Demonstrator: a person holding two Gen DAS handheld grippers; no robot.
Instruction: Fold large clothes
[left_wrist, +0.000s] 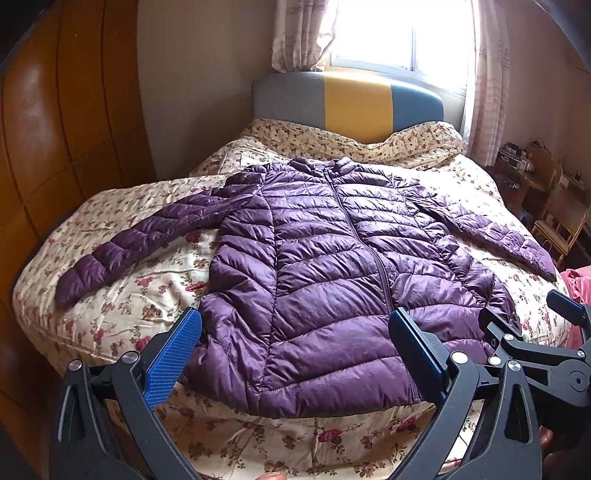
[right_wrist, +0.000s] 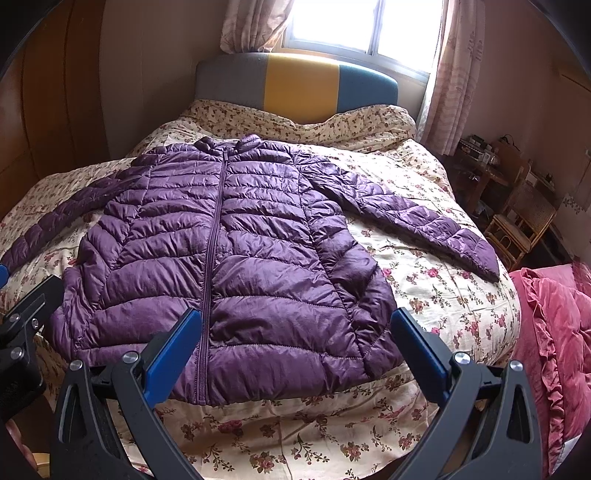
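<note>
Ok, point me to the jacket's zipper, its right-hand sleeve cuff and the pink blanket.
Zipper (right_wrist: 216, 221), right wrist view, midway up the closed front.
Sleeve cuff (right_wrist: 485, 260), right wrist view, end of the outstretched sleeve.
Pink blanket (right_wrist: 554, 321), right wrist view, ruffled top surface.

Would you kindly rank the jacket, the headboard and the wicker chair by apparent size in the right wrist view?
1. Jacket
2. Headboard
3. Chair
The jacket lies nearer the camera, so its lead is partly perspective.
</note>
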